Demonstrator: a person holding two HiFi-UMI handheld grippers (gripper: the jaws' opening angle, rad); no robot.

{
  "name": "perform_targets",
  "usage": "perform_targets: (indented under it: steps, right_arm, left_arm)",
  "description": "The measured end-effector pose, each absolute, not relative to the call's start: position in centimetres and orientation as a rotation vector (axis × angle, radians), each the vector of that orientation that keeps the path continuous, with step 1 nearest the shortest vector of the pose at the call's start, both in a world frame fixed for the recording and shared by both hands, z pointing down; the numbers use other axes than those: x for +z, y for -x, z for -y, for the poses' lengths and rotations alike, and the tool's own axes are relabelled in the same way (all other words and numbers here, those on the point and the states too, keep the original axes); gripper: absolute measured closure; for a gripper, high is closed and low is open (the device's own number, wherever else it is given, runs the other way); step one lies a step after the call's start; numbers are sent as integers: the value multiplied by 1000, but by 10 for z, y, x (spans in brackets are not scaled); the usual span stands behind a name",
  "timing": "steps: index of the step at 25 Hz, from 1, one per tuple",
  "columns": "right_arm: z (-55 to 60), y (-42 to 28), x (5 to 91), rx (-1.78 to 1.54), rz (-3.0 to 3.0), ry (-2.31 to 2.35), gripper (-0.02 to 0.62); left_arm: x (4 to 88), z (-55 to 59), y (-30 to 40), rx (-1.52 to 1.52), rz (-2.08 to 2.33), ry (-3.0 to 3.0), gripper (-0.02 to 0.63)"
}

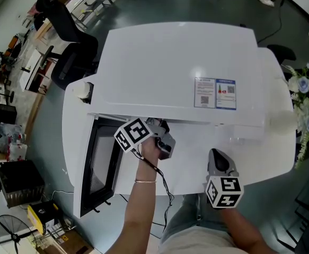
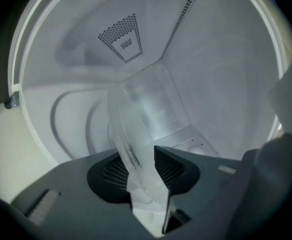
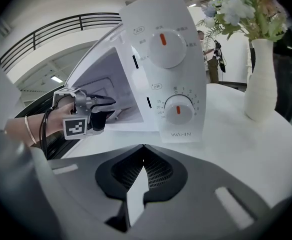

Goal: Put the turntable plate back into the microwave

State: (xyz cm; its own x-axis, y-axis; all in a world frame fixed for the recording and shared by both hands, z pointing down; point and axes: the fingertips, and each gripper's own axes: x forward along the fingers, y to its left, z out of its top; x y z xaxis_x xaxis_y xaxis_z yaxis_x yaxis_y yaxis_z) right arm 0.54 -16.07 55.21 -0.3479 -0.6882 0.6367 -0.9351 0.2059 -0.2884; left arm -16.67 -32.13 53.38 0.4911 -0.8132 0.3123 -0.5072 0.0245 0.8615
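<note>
The clear glass turntable plate (image 2: pixel 147 115) stands tilted on its edge inside the white microwave cavity (image 2: pixel 221 59). Its lower rim lies between the jaws of my left gripper (image 2: pixel 144 160), which stand apart around it, so the gripper is open. From the head view, the left gripper (image 1: pixel 164 128) reaches into the front of the microwave (image 1: pixel 181 67), whose door (image 1: pixel 98 163) hangs open to the left. My right gripper (image 1: pixel 215 155) rests over the table in front of the control panel (image 3: pixel 168 64), shut and empty. The right gripper view also shows the left gripper (image 3: pixel 105 104) at the cavity mouth.
The microwave sits on a round white table (image 1: pixel 265 157). A white vase (image 3: pixel 260 84) of flowers (image 1: pixel 308 105) stands at the table's right edge, near the control panel. Office chairs and desks lie beyond the table at the upper left.
</note>
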Motion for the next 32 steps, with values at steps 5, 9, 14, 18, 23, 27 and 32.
perform_targets:
  steps: [5,9,14,18,23,27,32]
  right_arm:
    - [157,-3,551,912,2119,-1512,584]
    - [155,-4,550,907,2118,-1516,584]
    - [153,-5,548,901,2116,-1524,584]
    - [148,-1,548,900,2121,-1520,584]
    - [142,5,547,898,2127,-1513,584]
    - [140,4,544,891,2124,-1524,584]
    - [135,2,545,892,2116,-1538,584]
  left_arm:
    - [536,320,163,-191,1195,-1712,437]
    - [540,318,164,-105,1222,-1732,412]
    - [546,310,171,-45,1250,-1710,394]
    - [547,306,179,1,1283,-1703,376]
    - [548,300,180,33,1286,-1694,366]
    - [548,295,183,69,1306,-1683,352]
    - [550,289,189,94,1330,-1666,350]
